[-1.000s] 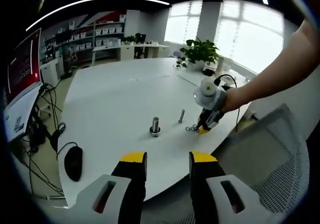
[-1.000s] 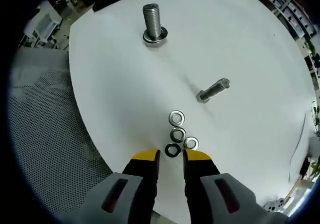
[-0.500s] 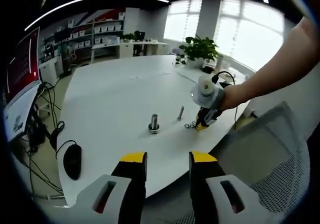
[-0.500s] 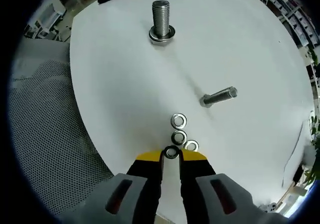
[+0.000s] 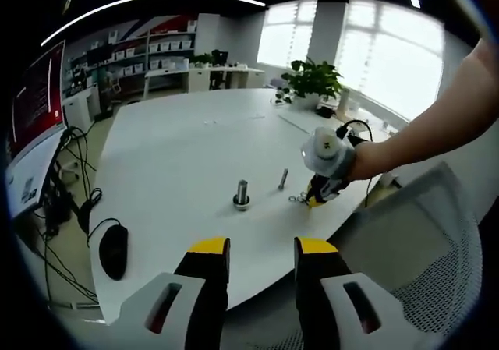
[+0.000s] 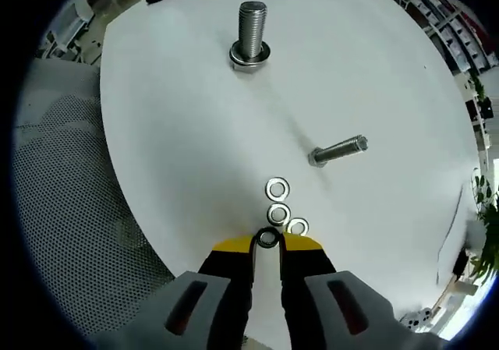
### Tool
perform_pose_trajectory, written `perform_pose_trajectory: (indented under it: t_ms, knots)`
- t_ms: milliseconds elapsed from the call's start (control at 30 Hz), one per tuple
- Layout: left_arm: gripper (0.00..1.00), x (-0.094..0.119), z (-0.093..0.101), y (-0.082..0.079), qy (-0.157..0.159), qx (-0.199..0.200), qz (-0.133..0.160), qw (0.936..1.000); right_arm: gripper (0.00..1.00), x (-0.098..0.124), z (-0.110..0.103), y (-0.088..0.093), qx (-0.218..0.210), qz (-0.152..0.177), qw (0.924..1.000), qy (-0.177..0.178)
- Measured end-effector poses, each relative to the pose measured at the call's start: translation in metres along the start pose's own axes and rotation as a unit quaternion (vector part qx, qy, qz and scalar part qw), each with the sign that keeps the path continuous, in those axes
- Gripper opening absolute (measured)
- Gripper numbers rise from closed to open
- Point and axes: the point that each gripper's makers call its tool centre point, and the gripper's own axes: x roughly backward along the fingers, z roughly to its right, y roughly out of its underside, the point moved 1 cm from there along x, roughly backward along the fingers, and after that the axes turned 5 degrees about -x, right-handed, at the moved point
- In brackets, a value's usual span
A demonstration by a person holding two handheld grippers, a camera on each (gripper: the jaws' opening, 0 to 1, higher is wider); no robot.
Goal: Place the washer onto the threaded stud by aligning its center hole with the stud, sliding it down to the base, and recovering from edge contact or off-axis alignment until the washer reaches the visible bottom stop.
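Right gripper view: a washer (image 6: 267, 238) is clamped between the right gripper (image 6: 267, 245) fingers for lifting toward the upright stud (image 6: 250, 32); the left gripper (image 5: 258, 250) fingers are held apart, idle.

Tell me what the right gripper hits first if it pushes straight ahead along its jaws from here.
The right gripper already has a dark washer between its tips. Straight ahead, the next loose washer is likely met first, then another. The upright stud lies far beyond, slightly off line.
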Motion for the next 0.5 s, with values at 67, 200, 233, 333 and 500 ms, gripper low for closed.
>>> perform_pose_trajectory:
  t_ms: [67, 200, 233, 333, 500]
  knots:
    - [0.31, 0.000, 0.000, 0.000, 0.000, -0.001, 0.000, 1.0000, 0.14, 0.002, 0.000, 0.001, -0.011, 0.012, 0.9998, -0.008]
    - [0.31, 0.000, 0.001, 0.000, 0.002, -0.001, -0.001, 1.0000, 0.13, 0.002, 0.004, 0.004, -0.028, 0.017, 0.9994, -0.005]
    - [0.31, 0.000, 0.001, 0.000, 0.002, -0.002, -0.002, 1.0000, 0.13, 0.004, 0.002, 0.001, -0.054, 0.033, 0.9980, -0.008]
    - [0.31, -0.001, 0.001, 0.001, 0.004, -0.002, -0.003, 1.0000, 0.13, 0.008, 0.004, -0.003, -0.081, 0.048, 0.9955, -0.016]
    - [0.31, -0.001, 0.001, 0.001, 0.003, -0.001, -0.004, 1.0000, 0.14, 0.023, 0.011, -0.017, -0.069, 0.074, 0.9948, -0.004]
